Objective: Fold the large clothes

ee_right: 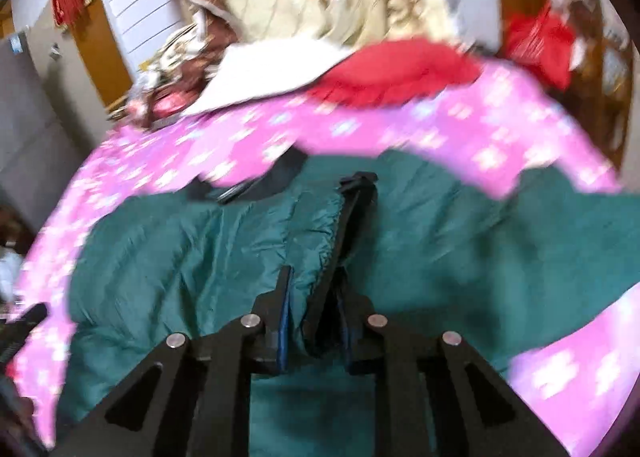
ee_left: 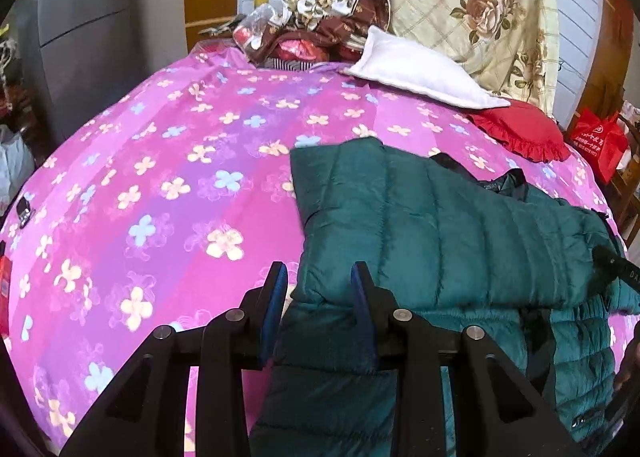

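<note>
A dark green quilted puffer jacket (ee_left: 440, 233) lies on a bed with a pink flowered cover (ee_left: 160, 177). One part is folded over the rest. My left gripper (ee_left: 320, 277) has its blue-padded fingers on either side of the jacket's left edge, and the fabric fills the gap between them. In the blurred right wrist view my right gripper (ee_right: 314, 289) is shut on a bunched fold of the jacket (ee_right: 180, 249) beside its black zipper trim (ee_right: 352, 209).
A white pillow (ee_left: 416, 69), a red frilled cushion (ee_left: 524, 133) and a flowered cream quilt (ee_left: 472, 5) sit at the head of the bed. A pile of clothes and bags (ee_left: 312, 29) lies beside them. A red bag (ee_left: 600, 141) stands off the right edge.
</note>
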The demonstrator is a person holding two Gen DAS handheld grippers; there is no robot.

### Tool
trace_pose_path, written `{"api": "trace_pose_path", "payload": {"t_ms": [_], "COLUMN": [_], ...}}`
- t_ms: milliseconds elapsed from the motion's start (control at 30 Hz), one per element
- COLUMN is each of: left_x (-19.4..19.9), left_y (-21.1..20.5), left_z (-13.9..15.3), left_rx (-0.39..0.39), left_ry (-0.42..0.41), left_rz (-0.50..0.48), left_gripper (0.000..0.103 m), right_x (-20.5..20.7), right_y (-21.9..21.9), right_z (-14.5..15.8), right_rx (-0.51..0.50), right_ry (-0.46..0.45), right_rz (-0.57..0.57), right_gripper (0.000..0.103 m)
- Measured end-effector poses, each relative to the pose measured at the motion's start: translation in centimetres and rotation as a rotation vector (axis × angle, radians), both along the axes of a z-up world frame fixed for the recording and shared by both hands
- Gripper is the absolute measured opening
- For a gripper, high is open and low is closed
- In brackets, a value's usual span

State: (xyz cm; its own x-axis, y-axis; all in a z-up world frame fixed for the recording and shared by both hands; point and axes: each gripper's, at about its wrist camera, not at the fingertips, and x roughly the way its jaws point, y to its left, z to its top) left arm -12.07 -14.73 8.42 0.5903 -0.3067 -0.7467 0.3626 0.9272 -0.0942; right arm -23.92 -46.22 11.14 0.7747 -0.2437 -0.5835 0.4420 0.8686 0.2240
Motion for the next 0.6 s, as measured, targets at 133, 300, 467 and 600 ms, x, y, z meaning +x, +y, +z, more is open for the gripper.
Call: {"api": "trace_pose_path", "payload": {"t_ms": [133, 300, 467, 600], "left_x": [0.1, 0.4, 0.7, 1.6], "left_y": [-0.8, -1.3, -2.1, -2.7], "left_z": [-0.6, -0.7, -0.3, 0.2], "left_rx": [0.010, 0.007, 0.011, 0.005], "left_ry": [0.011, 0.014, -0.007, -0.029], "left_rz": [0.005, 0.014, 0.008, 0.005], "left_gripper": [0.015, 0.015, 0.015, 0.015], "right_x": [1.0, 2.5, 1.1, -1.6], "right_y": [-2.7, -3.2, -3.4, -2.4], "right_z": [-1.0, -3.0, -2.4, 0.0], "right_rx": [-0.001, -0.066, -0.028, 0.012], "right_ry": [0.054, 0.140, 0.136, 0.024], "right_rz": [-0.068, -0.075, -0.046, -0.031], "right_gripper": [0.018, 0.017, 0.032, 0.060]}}
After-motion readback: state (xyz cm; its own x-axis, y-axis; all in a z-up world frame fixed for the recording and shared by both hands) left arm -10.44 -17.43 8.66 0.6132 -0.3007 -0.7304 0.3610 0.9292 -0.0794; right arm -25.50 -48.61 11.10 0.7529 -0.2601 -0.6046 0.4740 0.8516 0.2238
